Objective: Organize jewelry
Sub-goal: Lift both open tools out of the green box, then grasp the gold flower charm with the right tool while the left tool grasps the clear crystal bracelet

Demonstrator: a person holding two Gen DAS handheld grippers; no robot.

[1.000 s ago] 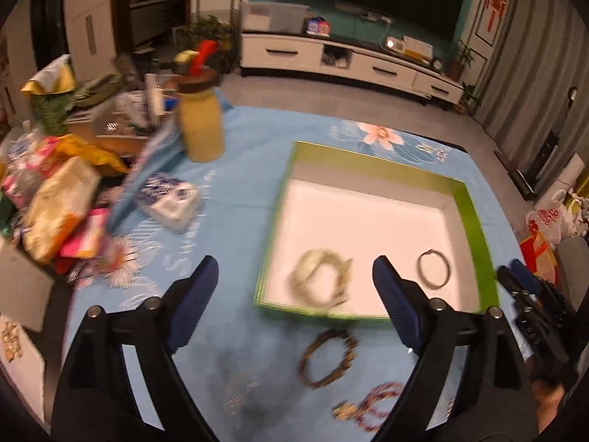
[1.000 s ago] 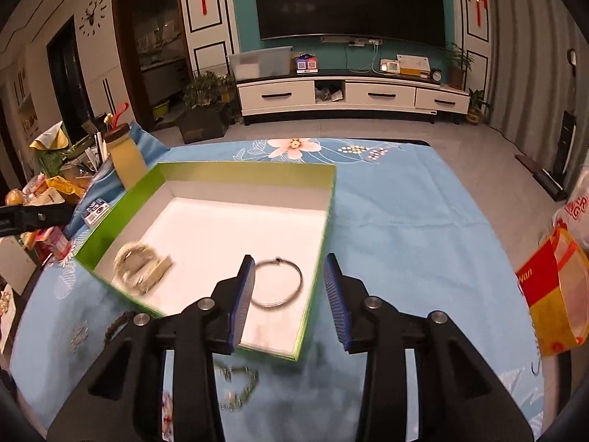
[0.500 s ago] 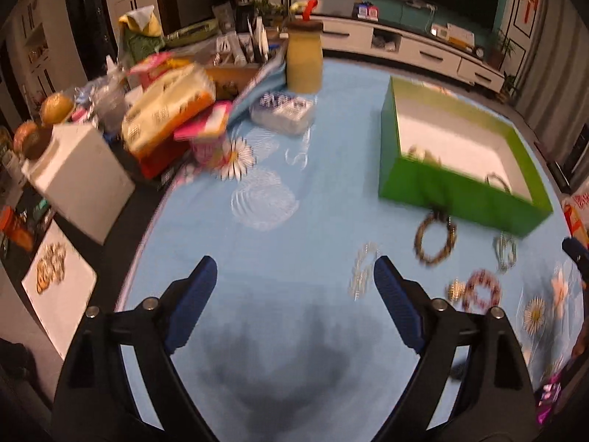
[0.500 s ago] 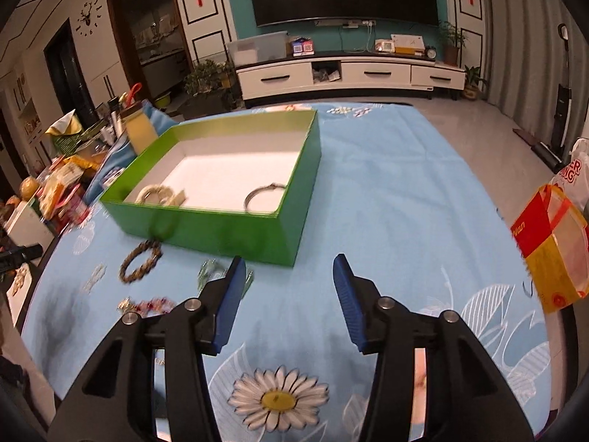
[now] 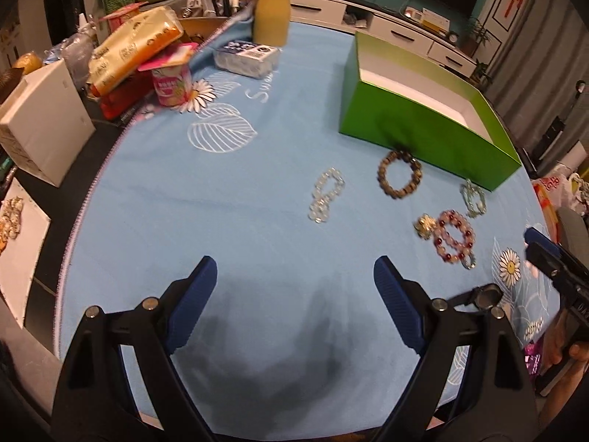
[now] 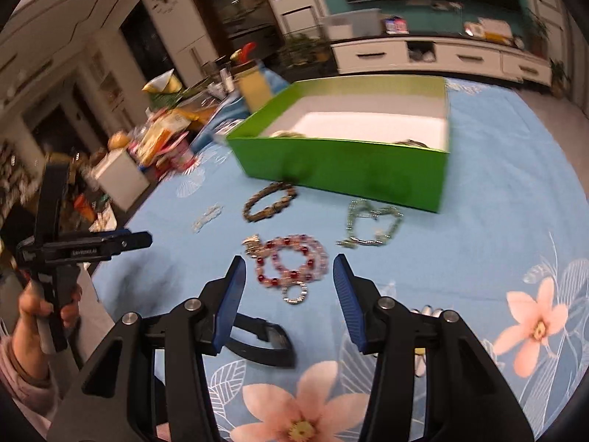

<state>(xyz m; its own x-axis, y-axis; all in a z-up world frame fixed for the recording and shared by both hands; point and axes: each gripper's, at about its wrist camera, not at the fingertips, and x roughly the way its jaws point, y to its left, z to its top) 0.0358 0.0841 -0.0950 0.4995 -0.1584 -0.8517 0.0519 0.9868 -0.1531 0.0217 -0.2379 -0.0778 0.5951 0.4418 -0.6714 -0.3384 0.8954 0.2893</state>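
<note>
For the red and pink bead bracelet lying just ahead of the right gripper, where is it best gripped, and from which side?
Probably from above, across one arc of the red and pink bead bracelet, one pad inside the loop, one outside. It lies flat on the blue cloth, so no edge stands up. The right gripper, open and empty, is nearest; avoid the gold charm.

Warm dim indoor light, fisheye-bent edges, motion blur, dark shadow patches nearby.

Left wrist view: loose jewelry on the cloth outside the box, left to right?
Clear bead bracelet → brown bead bracelet → gold charm → red-pink bead bracelet → pale green chain, which lies close to the green box.
</note>
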